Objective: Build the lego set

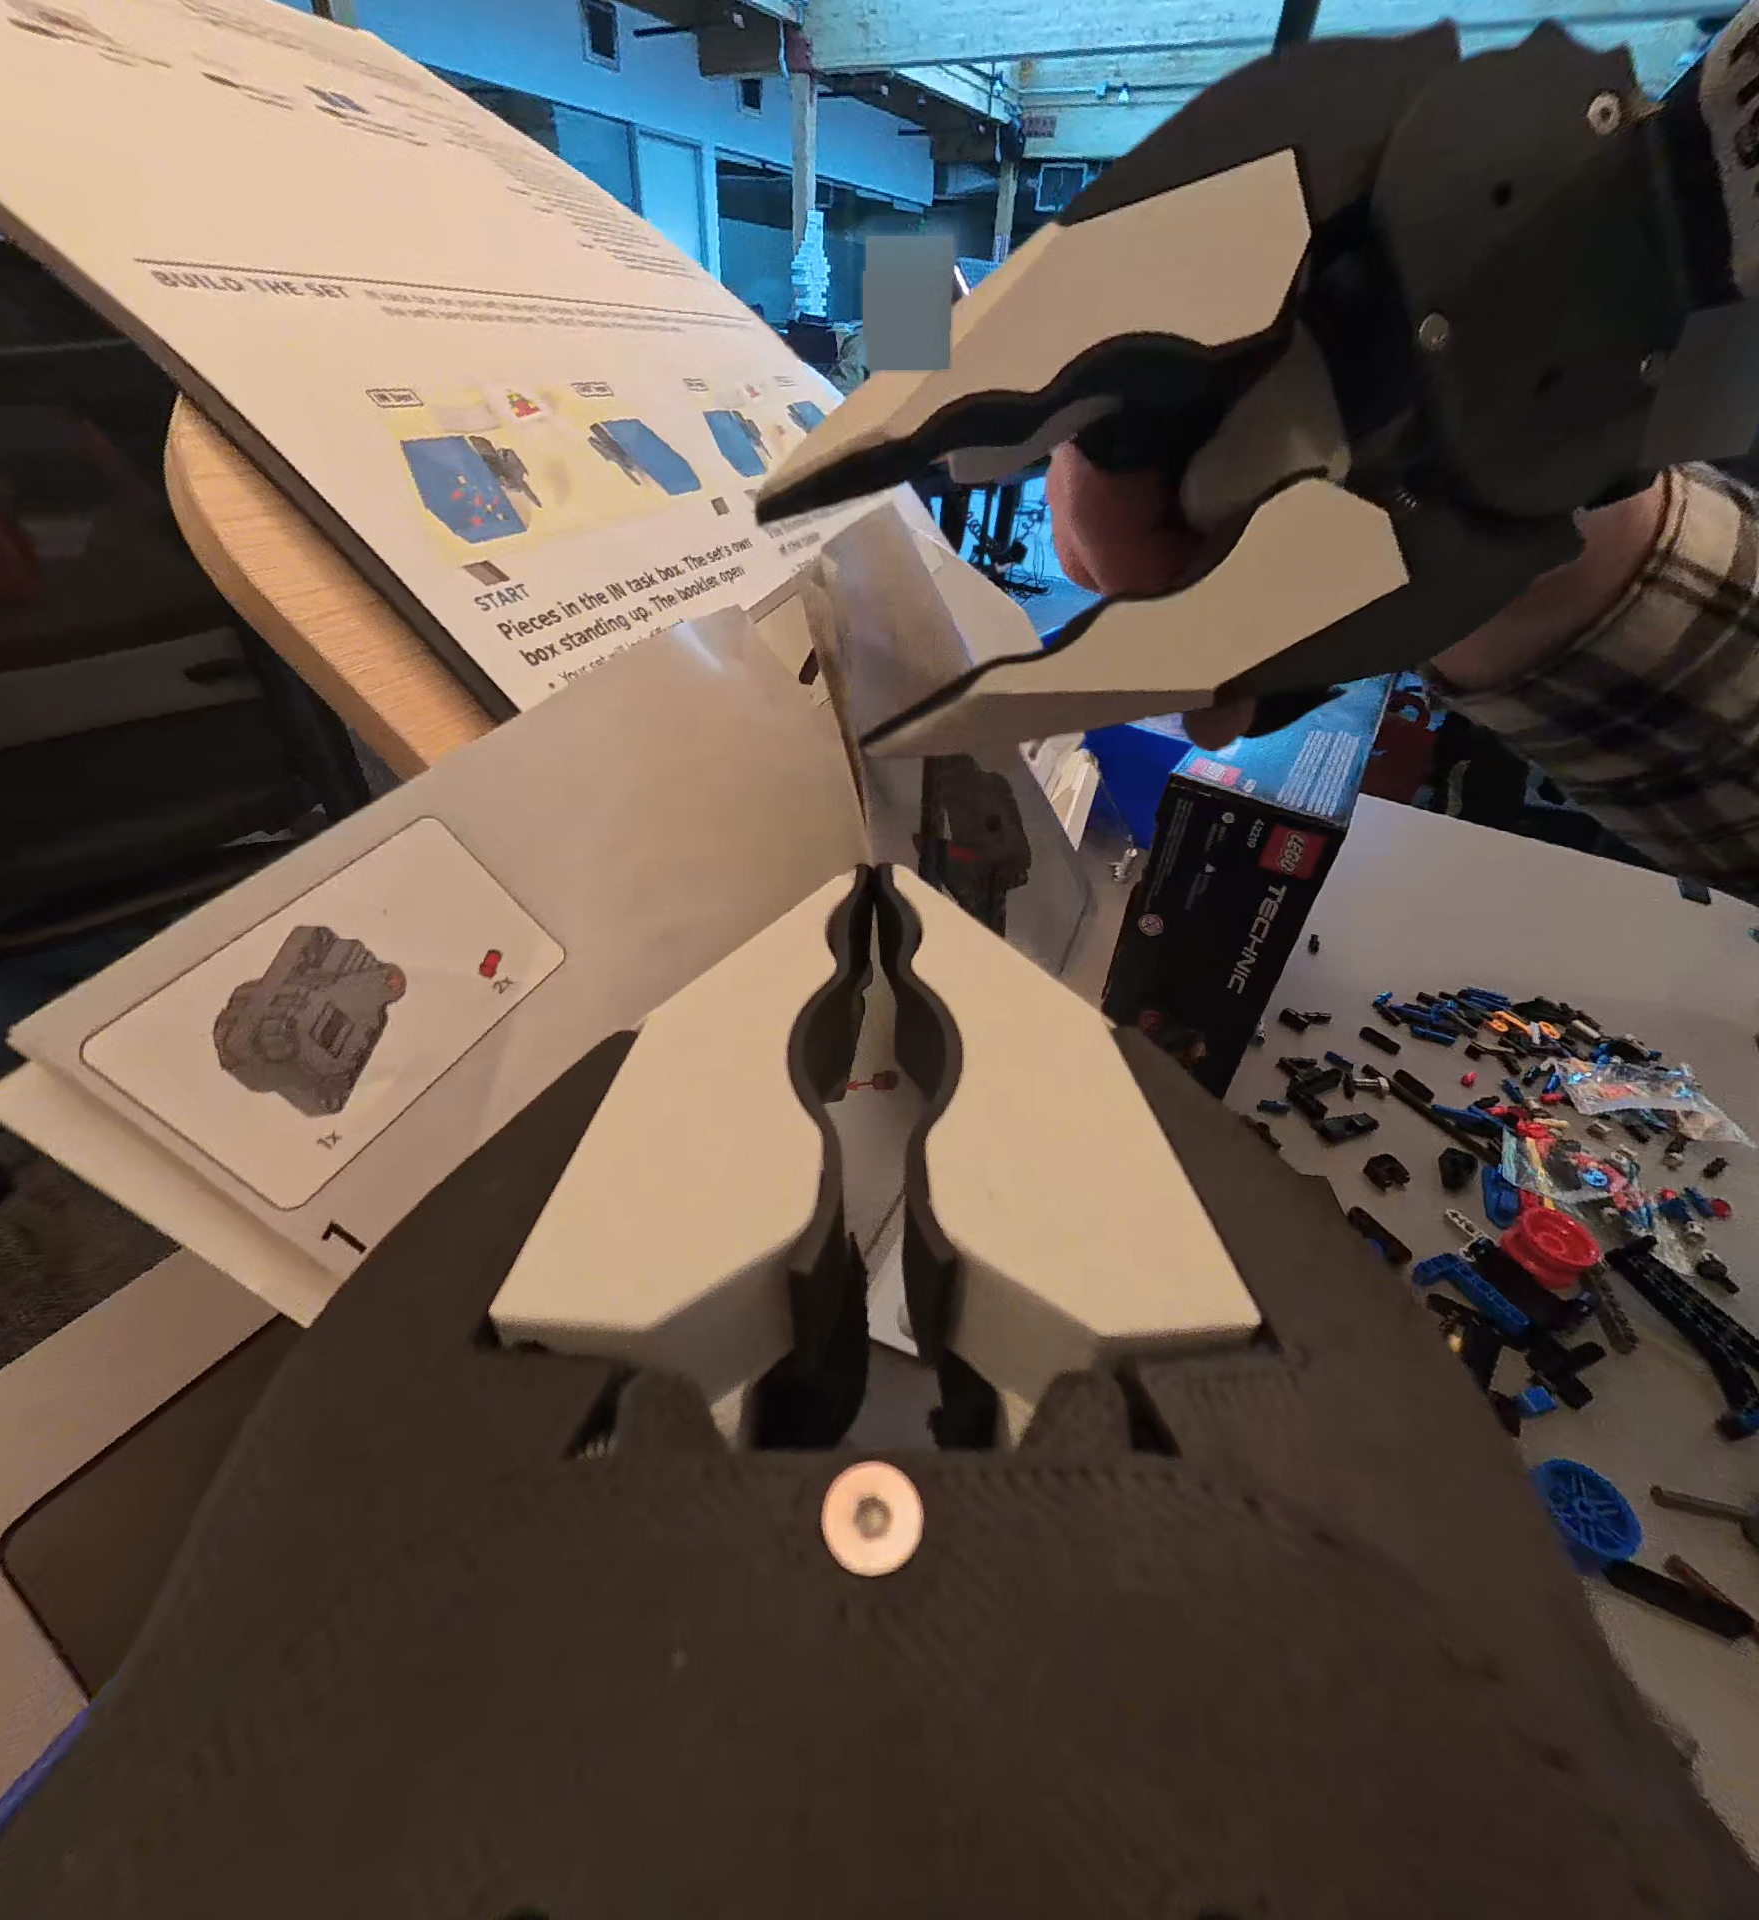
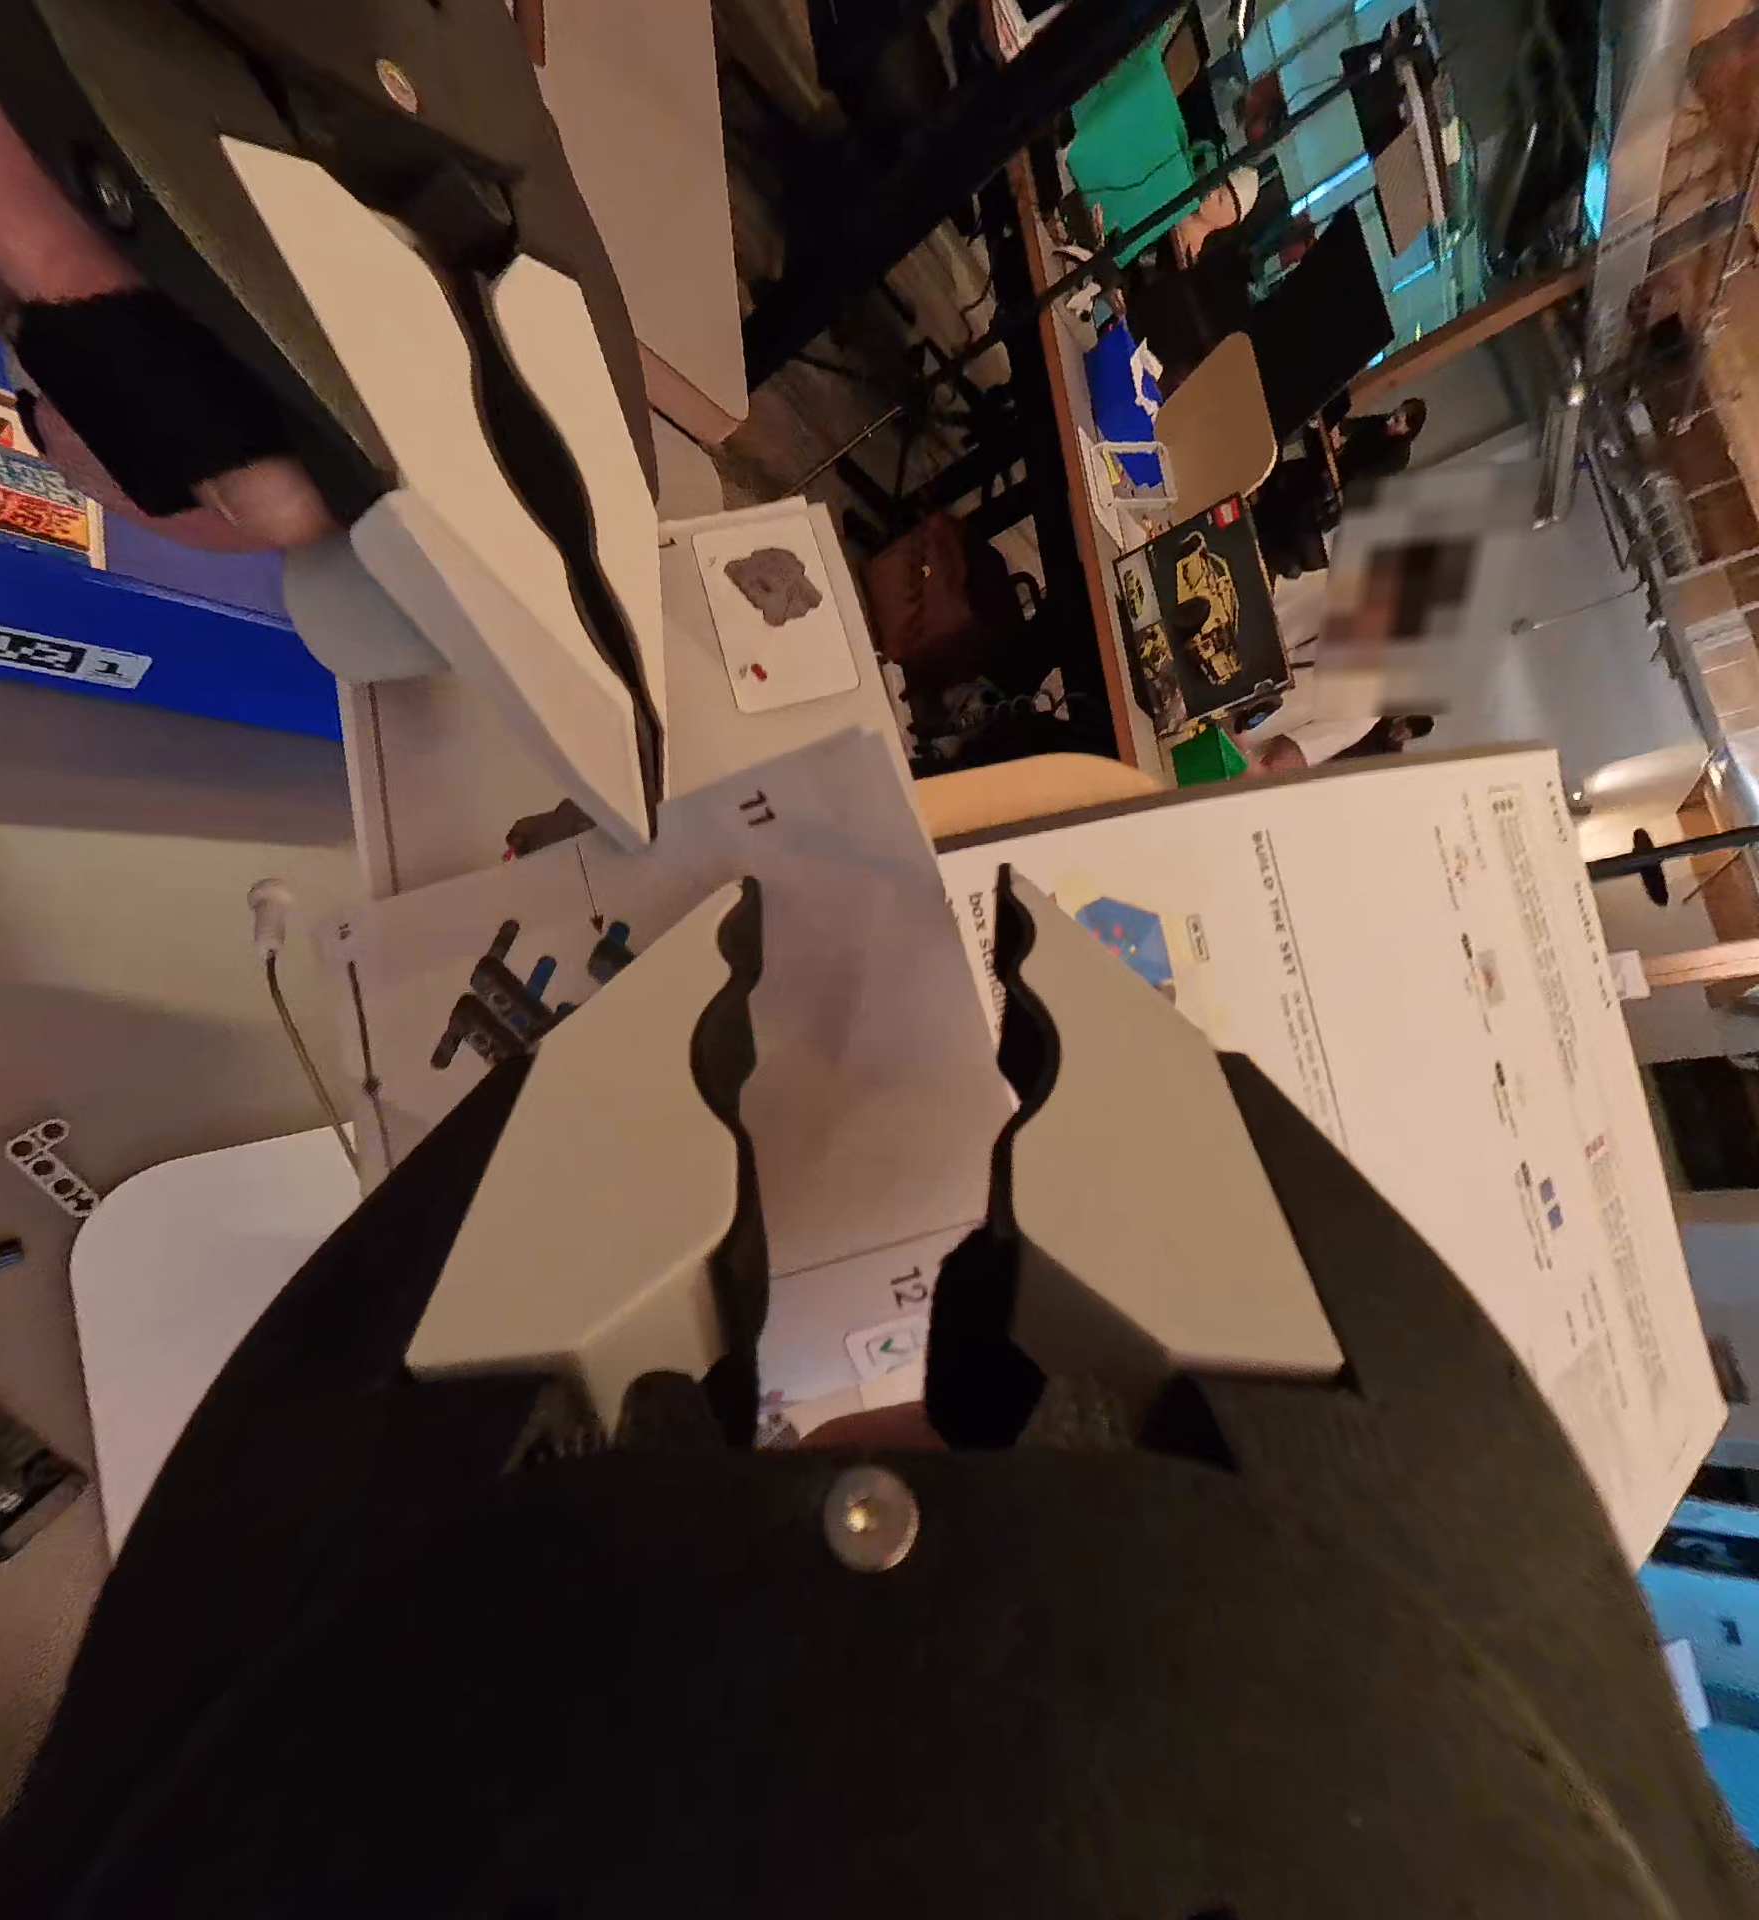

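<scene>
The left gripper [image 1: 877, 878] pinches the instruction booklet [image 1: 584, 831]; the right gripper [image 2: 875, 894] is spread. Loose lego pieces [image 1: 1540, 1174] litter the white worktop [image 1: 1477, 914] in an open workshop.

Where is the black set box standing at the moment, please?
In the left wrist view the black set box stands upright on the white table, right of the open booklet and just behind the loose pieces.

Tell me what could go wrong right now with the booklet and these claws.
1. The left claw pinches only a page edge of the booklet; pulling could tear or crease it.
2. The right claw is open over loose pages; closing may grab several at once.
3. The two claws work close together and might collide.
</scene>
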A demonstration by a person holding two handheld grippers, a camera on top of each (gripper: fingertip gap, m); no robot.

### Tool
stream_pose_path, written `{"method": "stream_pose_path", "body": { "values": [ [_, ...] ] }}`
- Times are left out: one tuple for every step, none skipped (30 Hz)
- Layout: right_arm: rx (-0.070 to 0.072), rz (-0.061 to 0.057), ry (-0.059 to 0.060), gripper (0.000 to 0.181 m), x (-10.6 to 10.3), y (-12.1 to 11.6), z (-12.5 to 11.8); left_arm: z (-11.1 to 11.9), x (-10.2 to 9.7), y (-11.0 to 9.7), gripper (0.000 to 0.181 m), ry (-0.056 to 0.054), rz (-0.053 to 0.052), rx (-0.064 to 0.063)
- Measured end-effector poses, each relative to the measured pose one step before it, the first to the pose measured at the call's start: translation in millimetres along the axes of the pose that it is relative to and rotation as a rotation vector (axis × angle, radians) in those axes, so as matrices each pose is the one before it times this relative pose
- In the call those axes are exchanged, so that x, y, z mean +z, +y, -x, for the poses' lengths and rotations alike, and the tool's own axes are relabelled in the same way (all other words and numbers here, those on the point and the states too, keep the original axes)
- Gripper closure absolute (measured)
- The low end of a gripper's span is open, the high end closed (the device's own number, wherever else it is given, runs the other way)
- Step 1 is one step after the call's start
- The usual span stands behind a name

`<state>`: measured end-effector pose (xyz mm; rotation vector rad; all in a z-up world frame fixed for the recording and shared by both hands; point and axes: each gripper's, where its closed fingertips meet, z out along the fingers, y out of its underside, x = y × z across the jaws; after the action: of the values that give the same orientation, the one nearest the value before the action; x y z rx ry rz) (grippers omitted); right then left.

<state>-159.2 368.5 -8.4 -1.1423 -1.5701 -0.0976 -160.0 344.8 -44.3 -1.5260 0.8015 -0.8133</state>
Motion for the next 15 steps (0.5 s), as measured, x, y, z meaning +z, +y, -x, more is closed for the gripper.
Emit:
{"method": "stream_pose_path", "body": {
  "values": [
    [-0.0168,-0.001,0.0006,0.146,0.87,-2.07,-0.31,-0.3,0.12,0.33,0.181,-0.0013,0.003,0.0045],
    [-0.0191,0.0063,0.0052,0.155,0.23,-0.84,-0.74,-0.21,-0.12,-0.06,0.181,0.0003,0.0001,0.0001],
    [-0.0191,0.0024,0.0126,0.163,-0.62,-1.07,-1.39,0.14,-0.34,-0.31,0.181,0.0001,-0.0024,-0.0023],
    [-0.0123,-0.0031,0.0154,0.167,-1.22,-1.3,-1.83,0.51,-0.28,0.17,0.181,-0.0002,-0.0001,-0.0025],
    [-0.0059,-0.0017,0.013,0.173,-1.3,-0.62,-1.83,0.61,-0.01,0.93,0.181,0.0008,0.0021,-0.0029],
    [-0.0037,-0.0017,0.0072,0.181,-1.0,0.05,-1.34,0.33,0.06,0.65,0.181,0.0022,-0.0007,-0.0038],
    [-0.0012,-0.0005,-0.0028,0.181,-0.26,0.34,0.22,-0.05,0.06,0.11,0.181,0.0039,-0.0048,-0.0049],
    [-0.0004,0.0018,-0.004,0.181,0.14,0.8,0.5,-0.27,0.29,0.68,0.181,0.0039,0.0003,-0.0029],
    [-0.0029,0.0009,-0.002,0.181,0.09,0.47,0.43,-0.67,0.18,0.36,0.181,0.0026,-0.0012,0.0022],
    [-0.0018,0.0017,-0.0022,0.181,-0.19,0.49,0.55,-0.81,0.1,0.24,0.181,0.0026,0.0,0.0024],
    [-0.0009,-0.0022,-0.0034,0.181,-0.8,-0.35,0.93,0.09,0.02,0.48,0.181,-0.0014,0.0013,-0.001],
    [-0.0001,-0.0098,-0.002,0.181,-1.68,-1.43,0.63,0.9,-0.39,-0.03,0.181,-0.0029,-0.0023,-0.0047],
    [0.0044,-0.0098,-0.0012,0.181,-2.05,-1.07,0.07,0.71,-0.72,-0.8,0.181,0.0022,-0.0069,-0.0093],
    [0.0098,-0.0065,-0.0042,0.181,-1.95,-0.12,-0.23,0.81,-0.94,-1.15,0.181,0.0039,-0.0091,-0.0127],
    [0.0102,-0.0101,-0.0029,0.181,-2.14,-0.39,-0.59,1.99,-1.1,-1.7,0.181,-0.0024,-0.012,-0.0112]
  ]
}}
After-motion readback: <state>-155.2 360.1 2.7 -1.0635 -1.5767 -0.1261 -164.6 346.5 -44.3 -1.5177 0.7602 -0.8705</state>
